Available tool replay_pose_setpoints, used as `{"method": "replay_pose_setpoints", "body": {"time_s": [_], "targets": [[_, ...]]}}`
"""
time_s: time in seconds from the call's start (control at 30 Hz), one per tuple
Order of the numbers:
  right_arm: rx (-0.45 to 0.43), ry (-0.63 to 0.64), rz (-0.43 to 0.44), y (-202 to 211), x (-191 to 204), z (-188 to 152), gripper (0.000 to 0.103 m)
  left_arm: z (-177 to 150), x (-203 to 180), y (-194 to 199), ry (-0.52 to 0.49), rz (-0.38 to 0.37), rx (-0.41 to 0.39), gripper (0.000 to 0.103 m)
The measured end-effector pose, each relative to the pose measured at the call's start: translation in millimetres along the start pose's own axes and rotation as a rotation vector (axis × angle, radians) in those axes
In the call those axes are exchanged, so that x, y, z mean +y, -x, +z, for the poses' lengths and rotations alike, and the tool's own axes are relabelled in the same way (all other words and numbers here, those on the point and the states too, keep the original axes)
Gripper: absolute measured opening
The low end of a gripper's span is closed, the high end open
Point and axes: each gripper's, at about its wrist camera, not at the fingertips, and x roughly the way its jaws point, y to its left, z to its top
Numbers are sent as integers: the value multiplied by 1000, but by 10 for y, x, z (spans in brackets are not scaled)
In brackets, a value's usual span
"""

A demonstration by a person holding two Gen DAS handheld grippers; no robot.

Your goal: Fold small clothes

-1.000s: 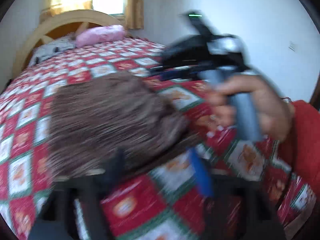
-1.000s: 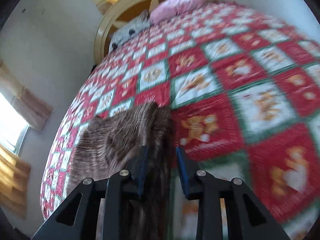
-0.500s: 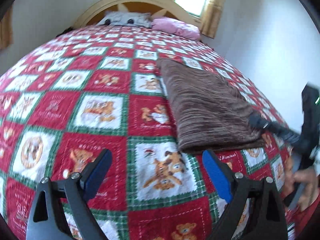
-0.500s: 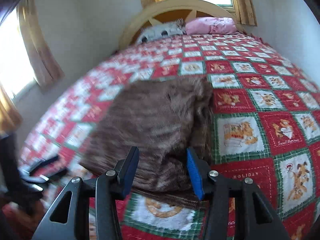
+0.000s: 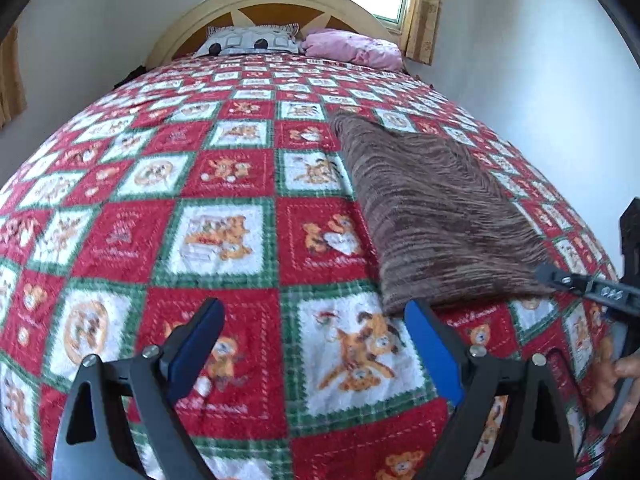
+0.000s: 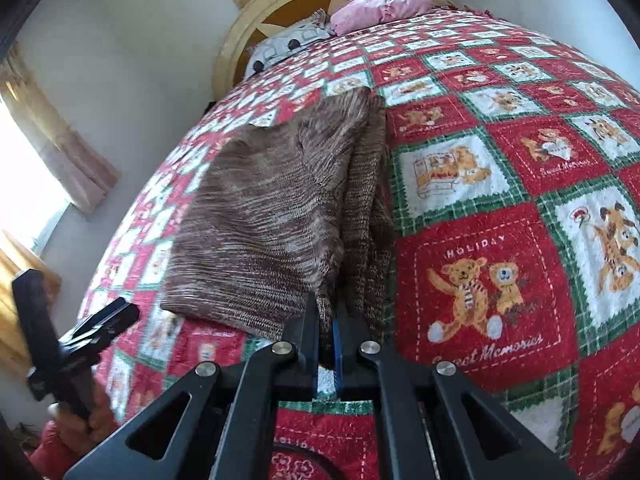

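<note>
A brown, marled knit garment [image 6: 276, 216] lies folded into a rough rectangle on a bed covered by a red, green and white patchwork quilt printed with teddy bears [image 6: 496, 280]. In the right wrist view its near edge comes up to the right gripper [image 6: 326, 330], whose blue-padded black jaws are pressed together on the garment's near corner, a small tuck of brown knit caught between the pads. A narrower folded layer shows along the garment's right side, beside a red quilt square.

In the left wrist view the left gripper [image 5: 316, 344] is held over bare quilt with its jaws spread wide and nothing between them; the garment [image 5: 436, 216] sits ahead and to the right, its near left corner just beyond the right-hand blue pad. At the right edge of that view the other gripper's black finger reaches to the garment's near right corner, a hand behind it.

At the head of the bed a cream curved wooden headboard [image 5: 280, 4] backs a white patterned pillow [image 5: 252, 42] and a pink pillow [image 5: 356, 50].
</note>
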Motion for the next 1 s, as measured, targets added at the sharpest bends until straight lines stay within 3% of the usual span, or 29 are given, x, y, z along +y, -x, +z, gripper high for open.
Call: {"method": "replay_pose_setpoints", "body": {"time_s": [0.03, 0.13, 0.17, 0.3, 0.37, 0.47, 0.53, 0.6, 0.67, 0.8, 0.87, 0.93, 0.97, 1.0], "targets": [[-12, 0, -30, 87, -3, 43, 6, 34, 20, 12, -5, 4, -8, 94], [-166, 88, -267, 400, 145, 204, 6, 221, 67, -7, 0, 17, -44, 94], [-210, 129, -275, 451, 224, 273, 6, 310, 52, -32, 4, 27, -54, 94], [-194, 236, -134, 171, 559, 581, 6, 724, -246, -212, -57, 93, -102, 94], [-144, 259, -160, -180, 627, 734, 6, 863, -441, -397, -102, 129, -90, 94], [-70, 240, -190, -626, 525, 877, 6, 925, -587, -733, -85, 141, -47, 94], [-26, 220, -286, -908, 246, 901, 6, 843, -582, -986, -57, 171, 21, 94], [-62, 176, -234, -973, 123, 877, 4, 704, -502, -1152, -8, 141, 55, 100], [-65, 114, -183, -955, 12, 922, 3, 684, -393, -1128, 64, 129, 38, 103], [-75, 63, -107, -859, -46, 947, 4, 739, -266, -1118, 75, 57, 97, 103], [-114, -49, -43, -626, -181, 938, 7, 773, -175, -1014, 80, 8, 110, 103], [-174, -142, -35, -381, -353, 896, 30, 819, -83, -897, 102, -25, 91, 103], [-202, -162, -35, -299, -412, 886, 58, 854, -41, -844, 121, -42, 77, 103], [-224, -168, -39, -240, -443, 875, 75, 900, -8, -823, 145, -64, 64, 103]]}}
